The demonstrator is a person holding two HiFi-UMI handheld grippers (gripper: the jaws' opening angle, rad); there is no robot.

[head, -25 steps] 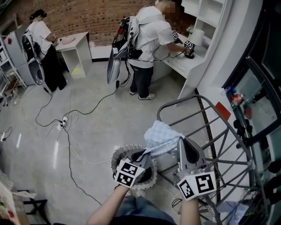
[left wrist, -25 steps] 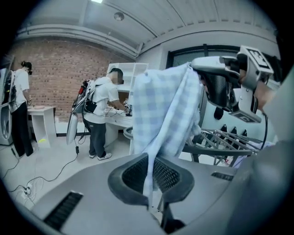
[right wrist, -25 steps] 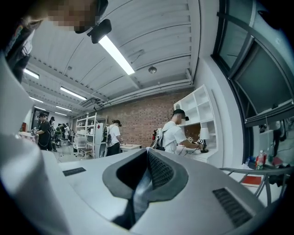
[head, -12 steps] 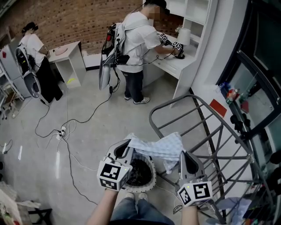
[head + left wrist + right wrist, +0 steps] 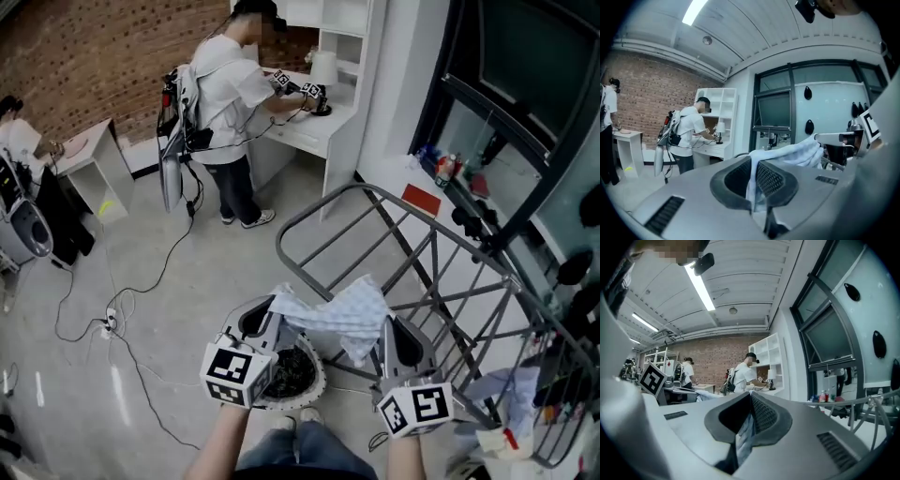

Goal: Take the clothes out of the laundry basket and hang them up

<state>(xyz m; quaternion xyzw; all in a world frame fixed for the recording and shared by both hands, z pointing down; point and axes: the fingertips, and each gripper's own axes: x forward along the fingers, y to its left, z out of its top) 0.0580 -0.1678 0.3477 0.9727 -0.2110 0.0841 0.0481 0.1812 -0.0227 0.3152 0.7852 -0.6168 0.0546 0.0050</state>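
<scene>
A pale blue checked cloth (image 5: 339,314) hangs stretched between my two grippers above the round laundry basket (image 5: 292,371). My left gripper (image 5: 273,312) is shut on the cloth's left corner; in the left gripper view the cloth (image 5: 787,154) runs from the jaws off to the right. My right gripper (image 5: 386,330) is shut on the cloth's right edge, and the right gripper view shows the cloth (image 5: 744,427) pinched between its pads. The grey metal drying rack (image 5: 412,272) stands just beyond and to the right of the cloth.
A person in a white shirt (image 5: 225,103) works at a white desk (image 5: 305,131) at the back. Cables (image 5: 122,309) trail over the floor at the left. A windowsill with bottles (image 5: 445,169) runs along the right wall. Clothes (image 5: 502,394) hang low on the rack.
Both grippers have risen with the cloth, lifting it out of the basket and spreading it between them. The view has swung right toward the rack.
</scene>
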